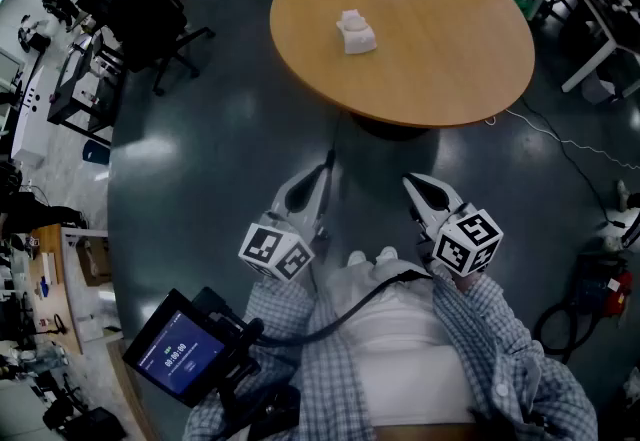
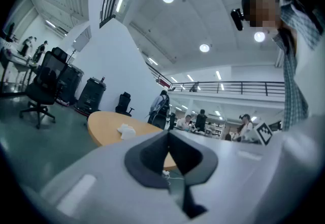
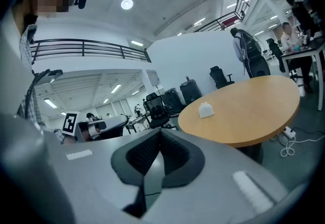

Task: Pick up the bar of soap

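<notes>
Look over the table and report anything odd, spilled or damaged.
Nothing stands out. The bar of soap sits alone on the round table, with nothing spilled around it. The left gripper and right gripper are short of the table, fingers together, empty.

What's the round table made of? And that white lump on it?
The round table looks like wood or wood-look laminate: even tan colour, smooth top with a soft sheen. The white lump looks like a matte bar of soap, solid chalky white, but too small to be sure.
</notes>
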Demonstrator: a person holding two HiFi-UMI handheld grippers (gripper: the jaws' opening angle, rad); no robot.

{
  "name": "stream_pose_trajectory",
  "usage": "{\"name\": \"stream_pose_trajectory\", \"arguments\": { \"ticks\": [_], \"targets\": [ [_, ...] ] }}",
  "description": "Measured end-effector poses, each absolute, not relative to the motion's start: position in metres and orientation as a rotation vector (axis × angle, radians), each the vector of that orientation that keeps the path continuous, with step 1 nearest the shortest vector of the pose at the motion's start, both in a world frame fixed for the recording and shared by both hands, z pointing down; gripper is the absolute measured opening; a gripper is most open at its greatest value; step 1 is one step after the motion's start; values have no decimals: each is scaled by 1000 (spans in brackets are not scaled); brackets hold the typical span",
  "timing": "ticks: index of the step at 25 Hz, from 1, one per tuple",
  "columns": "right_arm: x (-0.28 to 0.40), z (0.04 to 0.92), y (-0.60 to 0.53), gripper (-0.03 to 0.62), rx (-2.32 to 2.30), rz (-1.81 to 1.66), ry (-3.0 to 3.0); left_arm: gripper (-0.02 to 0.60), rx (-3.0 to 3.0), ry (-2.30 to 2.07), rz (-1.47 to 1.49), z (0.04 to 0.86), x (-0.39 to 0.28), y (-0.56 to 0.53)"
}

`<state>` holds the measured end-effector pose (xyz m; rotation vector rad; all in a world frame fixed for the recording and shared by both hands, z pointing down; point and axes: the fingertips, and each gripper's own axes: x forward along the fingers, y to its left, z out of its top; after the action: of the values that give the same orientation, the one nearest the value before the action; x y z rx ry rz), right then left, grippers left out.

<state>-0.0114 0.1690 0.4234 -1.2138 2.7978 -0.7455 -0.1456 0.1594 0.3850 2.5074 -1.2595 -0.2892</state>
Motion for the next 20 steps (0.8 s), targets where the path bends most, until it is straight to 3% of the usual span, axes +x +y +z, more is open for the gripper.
{"name": "stream_pose_trajectory", "arguments": {
  "ticks": [20],
  "targets": [
    [2, 428, 163, 3, -1245, -778, 2780, -3, 2491, -1246, -238, 385, -128, 152]
  ]
}}
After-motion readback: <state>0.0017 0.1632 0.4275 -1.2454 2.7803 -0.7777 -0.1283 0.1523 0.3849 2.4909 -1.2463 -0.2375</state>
